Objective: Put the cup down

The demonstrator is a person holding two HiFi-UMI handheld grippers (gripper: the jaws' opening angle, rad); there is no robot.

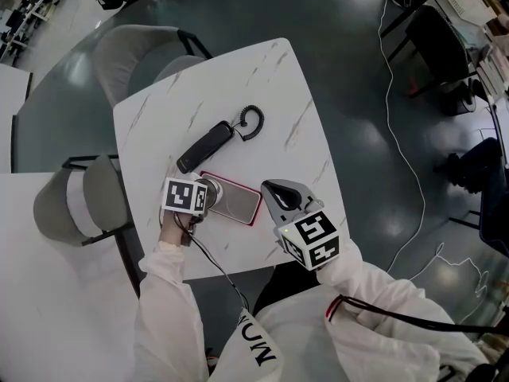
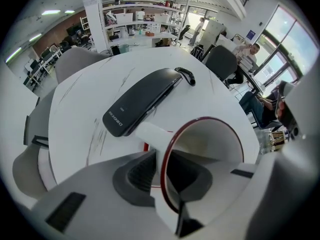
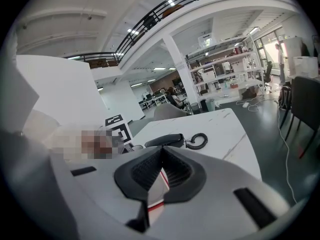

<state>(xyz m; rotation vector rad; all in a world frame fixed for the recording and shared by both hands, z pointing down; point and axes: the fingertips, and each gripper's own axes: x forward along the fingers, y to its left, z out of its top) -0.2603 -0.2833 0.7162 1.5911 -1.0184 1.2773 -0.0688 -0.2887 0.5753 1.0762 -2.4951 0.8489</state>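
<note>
My left gripper (image 1: 203, 198) is shut on a white cup with a dark red rim (image 1: 213, 192). The cup is held low over the left end of a rectangular red-edged tray (image 1: 240, 204); whether it touches the tray I cannot tell. In the left gripper view the cup (image 2: 212, 136) is tipped with its mouth toward the camera. One pad sits outside its wall and one inside, at the left gripper (image 2: 163, 171). My right gripper (image 1: 271, 188) is shut on nothing, near the tray's right end. Through the right gripper (image 3: 161, 171) a sliver of the tray (image 3: 157, 190) shows.
A black phone handset (image 1: 205, 146) with a coiled cord lies on the white marble table (image 1: 238, 78), just beyond the tray. Grey chairs (image 1: 139, 50) stand at the table's far and left sides. A second white table (image 1: 32, 293) is at the left. A cable (image 1: 398, 134) runs over the floor.
</note>
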